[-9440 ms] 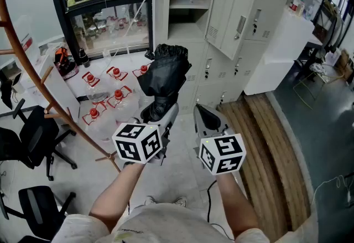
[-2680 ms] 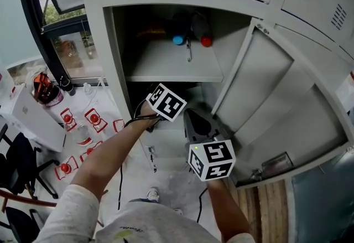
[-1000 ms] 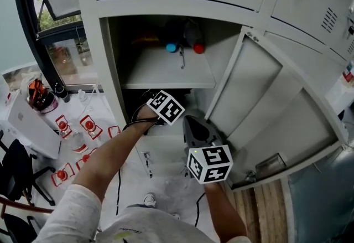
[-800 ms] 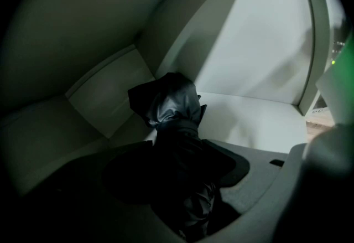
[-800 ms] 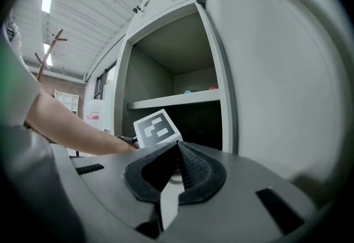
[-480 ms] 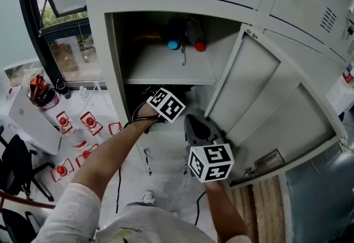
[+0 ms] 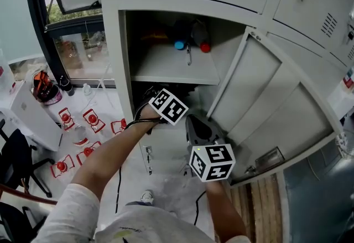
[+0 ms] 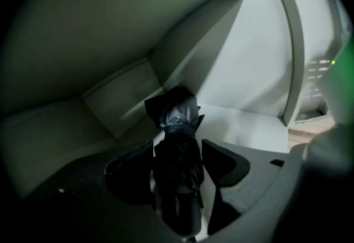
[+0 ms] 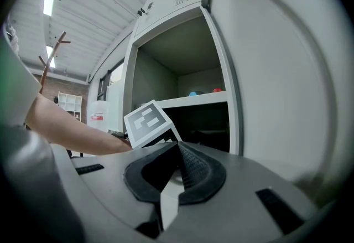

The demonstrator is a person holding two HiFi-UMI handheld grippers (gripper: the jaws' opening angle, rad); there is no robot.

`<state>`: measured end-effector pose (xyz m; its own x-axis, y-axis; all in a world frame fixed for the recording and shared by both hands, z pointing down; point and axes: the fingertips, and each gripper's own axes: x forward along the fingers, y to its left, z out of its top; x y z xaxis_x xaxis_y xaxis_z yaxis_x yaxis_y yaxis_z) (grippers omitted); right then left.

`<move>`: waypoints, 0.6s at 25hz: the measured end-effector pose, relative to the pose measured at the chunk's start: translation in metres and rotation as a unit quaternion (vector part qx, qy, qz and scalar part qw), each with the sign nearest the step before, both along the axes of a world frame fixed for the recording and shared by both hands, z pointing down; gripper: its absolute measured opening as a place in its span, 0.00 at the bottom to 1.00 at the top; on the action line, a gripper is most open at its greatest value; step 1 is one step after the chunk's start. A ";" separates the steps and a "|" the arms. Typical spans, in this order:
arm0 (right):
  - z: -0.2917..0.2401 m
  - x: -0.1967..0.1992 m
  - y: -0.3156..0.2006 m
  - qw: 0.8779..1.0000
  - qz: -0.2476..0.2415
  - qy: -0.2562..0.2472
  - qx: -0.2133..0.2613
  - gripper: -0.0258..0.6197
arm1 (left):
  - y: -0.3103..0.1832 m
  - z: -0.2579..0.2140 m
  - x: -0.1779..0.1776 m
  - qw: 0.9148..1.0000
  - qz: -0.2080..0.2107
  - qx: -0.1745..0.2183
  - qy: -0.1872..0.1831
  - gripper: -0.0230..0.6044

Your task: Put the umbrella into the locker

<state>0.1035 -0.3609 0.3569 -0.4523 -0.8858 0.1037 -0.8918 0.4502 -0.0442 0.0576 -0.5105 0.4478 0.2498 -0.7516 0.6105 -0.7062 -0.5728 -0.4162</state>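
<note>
A black folded umbrella [image 8: 178,123] lies inside the lower compartment of the open grey locker [image 7: 123,59], its tip pointing at the back corner. My left gripper [image 8: 178,144] is shut on the umbrella near its handle end. In the head view only that gripper's marker cube [image 7: 168,107] shows at the dark compartment's mouth, and the umbrella is hidden. My right gripper [image 7: 193,121] hangs outside, just in front of the locker and below the left one, shut with nothing in it [image 9: 178,154].
The locker door [image 7: 260,103] stands open to the right. The shelf [image 7: 177,70] above carries a blue-capped [image 7: 179,45] and a red-capped [image 7: 205,47] item. Red-capped water bottles [image 7: 74,125] stand on the floor at left, beside a black chair [image 7: 14,161]. A cable [image 7: 118,181] runs across the floor.
Since the earliest frame the umbrella went from in front of me into the lower compartment. Over the last second both grippers have barely moved; the view shifted slightly.
</note>
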 end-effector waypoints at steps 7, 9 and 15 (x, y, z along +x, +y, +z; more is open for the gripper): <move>-0.006 -0.005 0.006 1.000 -0.005 0.001 0.006 0.04 | 0.020 -0.021 0.006 0.999 0.017 0.023 0.043 0.46; -0.008 -0.005 0.008 1.000 -0.006 0.001 0.008 0.04 | 0.028 -0.026 0.009 0.998 0.021 0.024 0.062 0.45; -0.013 -0.005 0.014 1.000 -0.007 0.002 0.015 0.04 | 0.049 -0.045 0.009 0.991 0.029 0.027 0.130 0.43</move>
